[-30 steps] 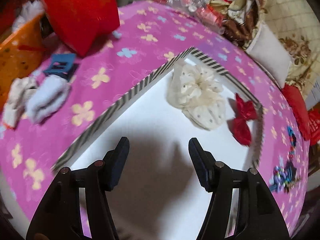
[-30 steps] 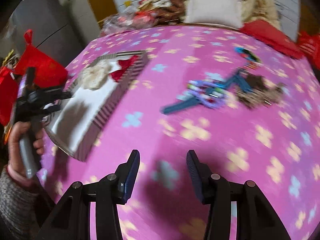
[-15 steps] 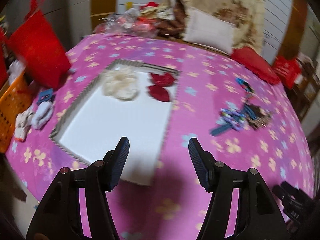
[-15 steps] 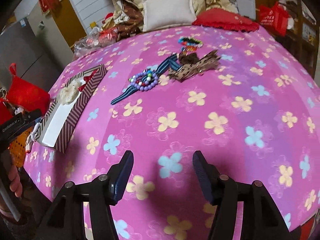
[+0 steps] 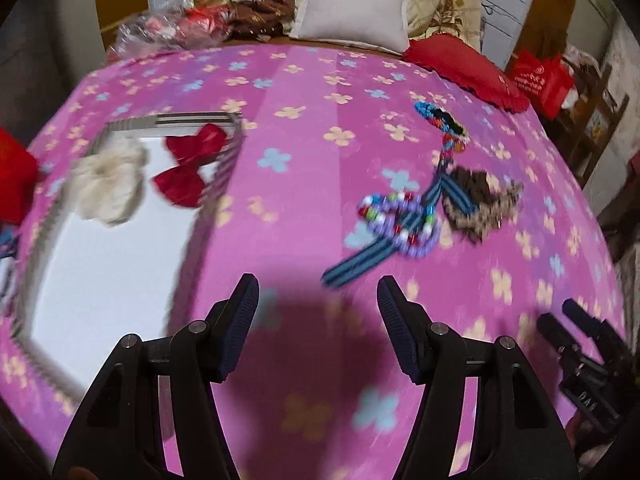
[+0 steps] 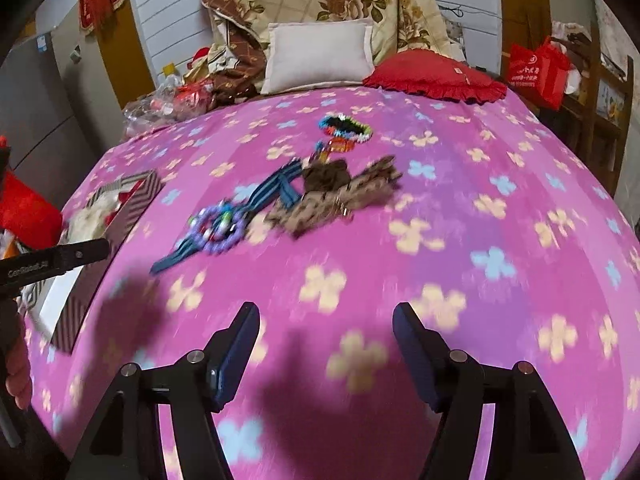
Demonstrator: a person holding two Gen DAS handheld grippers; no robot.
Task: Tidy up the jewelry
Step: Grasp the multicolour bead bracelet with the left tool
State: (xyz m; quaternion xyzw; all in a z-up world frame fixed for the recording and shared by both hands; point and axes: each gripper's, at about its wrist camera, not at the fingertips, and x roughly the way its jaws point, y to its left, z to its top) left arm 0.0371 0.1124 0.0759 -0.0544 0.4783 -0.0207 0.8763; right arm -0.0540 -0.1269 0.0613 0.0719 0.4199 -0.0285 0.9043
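Item: loose accessories awaiting sorting on the pink flowered cloth [image 6: 440, 184]. We hold two grippers above it. The left gripper [image 5: 318, 312] stands roughly half open with nothing between its jaws; the right gripper [image 6: 326, 340] is opening its jaws, likewise with nothing between them. Container: a striped-walled tray [image 5: 224, 168] with a white floor, at the left of the cloth, already holding a cream scrunchie [image 5: 110, 180] and a red bow [image 5: 188, 168]. Still outside, well apart from the tray: a purple bead bracelet [image 6: 218, 228] lying over a blue striped ribbon [image 6: 272, 188], a brown patterned bow [image 6: 340, 196] touching the ribbon, and a multicoloured beaded piece [image 6: 346, 128] beyond them. Step, as we judge it: between placements, approaching the cluster for the next pick. The ribbon is the long item; in the right wrist view its axis runs diagonally, near end low left, far end up right under the brown bow. Next move calls for choosing one piece, closing across the ribbon's width rather than along it, and lifting without dragging the overlapping bracelet.
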